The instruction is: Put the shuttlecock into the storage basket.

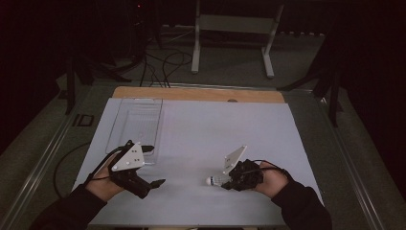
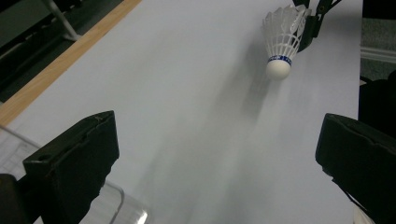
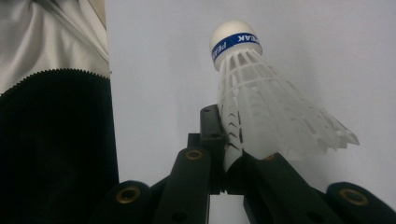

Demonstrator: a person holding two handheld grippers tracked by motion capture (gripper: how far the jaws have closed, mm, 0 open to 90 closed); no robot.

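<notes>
A white plastic shuttlecock [image 1: 215, 180] with a blue band round its cork is held by the edge of its skirt. My right gripper [image 1: 227, 183] is shut on it at the front right of the white table. In the right gripper view the shuttlecock [image 3: 261, 107] rises from the pinched right gripper [image 3: 229, 154], cork pointing away. My left gripper [image 1: 154, 165] is at the front left, open and holding nothing. Its view looks between the wide left gripper [image 2: 215, 158] jaws at the shuttlecock [image 2: 281, 39], cork toward me, with the right gripper [image 2: 313, 18] behind it.
A clear plastic tray [image 1: 136, 124] lies at the left of the white table sheet [image 1: 215, 129], its corner [image 2: 112, 205] just under my left jaw. A wooden strip [image 1: 196, 94] borders the far edge. Dark fabric [image 3: 56, 140] fills the left of the right gripper view.
</notes>
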